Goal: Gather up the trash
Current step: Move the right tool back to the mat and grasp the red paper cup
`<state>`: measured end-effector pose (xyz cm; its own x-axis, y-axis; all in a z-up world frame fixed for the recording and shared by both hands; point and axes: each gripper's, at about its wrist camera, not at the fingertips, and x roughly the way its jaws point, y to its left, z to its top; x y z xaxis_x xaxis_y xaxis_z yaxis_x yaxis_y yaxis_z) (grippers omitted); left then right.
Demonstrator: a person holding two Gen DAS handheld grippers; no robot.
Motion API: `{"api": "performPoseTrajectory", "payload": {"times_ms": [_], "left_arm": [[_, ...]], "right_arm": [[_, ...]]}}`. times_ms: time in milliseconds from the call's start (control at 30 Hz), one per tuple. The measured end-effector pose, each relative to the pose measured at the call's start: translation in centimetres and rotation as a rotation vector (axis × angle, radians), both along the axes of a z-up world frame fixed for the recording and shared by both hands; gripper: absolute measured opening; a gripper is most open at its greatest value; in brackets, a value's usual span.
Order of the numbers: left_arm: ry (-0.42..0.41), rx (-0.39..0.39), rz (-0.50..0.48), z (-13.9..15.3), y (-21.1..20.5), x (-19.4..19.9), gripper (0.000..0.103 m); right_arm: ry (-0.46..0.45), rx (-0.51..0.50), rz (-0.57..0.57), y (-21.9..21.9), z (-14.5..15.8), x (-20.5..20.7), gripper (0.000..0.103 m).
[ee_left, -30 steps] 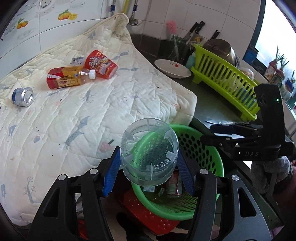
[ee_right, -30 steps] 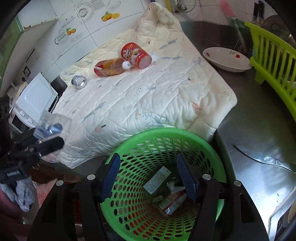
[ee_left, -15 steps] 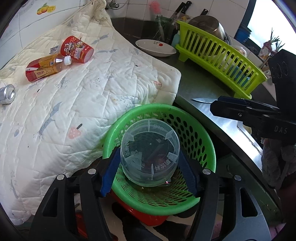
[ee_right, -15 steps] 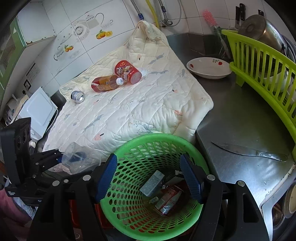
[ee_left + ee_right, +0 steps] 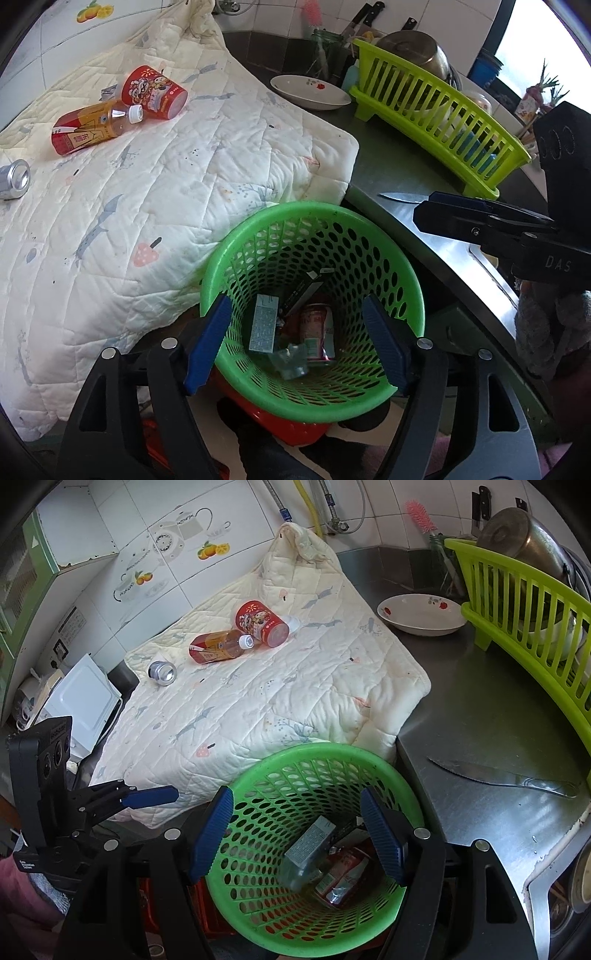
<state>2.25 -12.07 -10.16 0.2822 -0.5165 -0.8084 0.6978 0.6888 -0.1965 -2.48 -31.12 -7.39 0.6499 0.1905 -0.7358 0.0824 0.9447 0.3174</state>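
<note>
The clear plastic cup clamped in the left gripper (image 5: 295, 339) half a second ago is gone from its jaws, which now stand wide apart and empty above the green basket (image 5: 243, 236). A crumpled clear plastic piece (image 5: 290, 360) now lies at the basket bottom; whether it is that cup cannot be told with certainty. The right gripper (image 5: 297, 830) also hangs over the basket, as before, its jaws spread and grasping nothing.

Basket contents: a pale blue carton (image 5: 263, 325) leaning against the wall, a dark flat packet (image 5: 306, 291), a red and white crushed wrapper or can (image 5: 314, 332), and the clear plastic piece. The basket sits off the bench edge, just beside the near corner of the quilted pad (image 5: 295, 686) and above a red object (image 5: 288, 424).

Trash not yet collected lies on the pad near its far left part: a red paper cup (image 5: 261, 624) on its side, a capped bottle (image 5: 218, 646) touching it, and a silver can (image 5: 161, 672) nearer the left edge.

On the bench: a white bowl (image 5: 421, 614), a lime dish rack (image 5: 524, 620) holding a metal pot (image 5: 524, 535), and a knife (image 5: 498, 775) near the front edge.
</note>
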Motion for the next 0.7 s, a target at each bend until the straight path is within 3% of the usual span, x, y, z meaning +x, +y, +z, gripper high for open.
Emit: {"api": "performPoseTrajectory", "payload": {"times_ms": [700], "left_arm": [[-0.033, -0.019, 0.182, 1.3, 5.8, 4.0, 0.073]], "right_arm": [[0.006, -0.037, 0.122, 3.8, 0.3, 6.4, 0.074]]}}
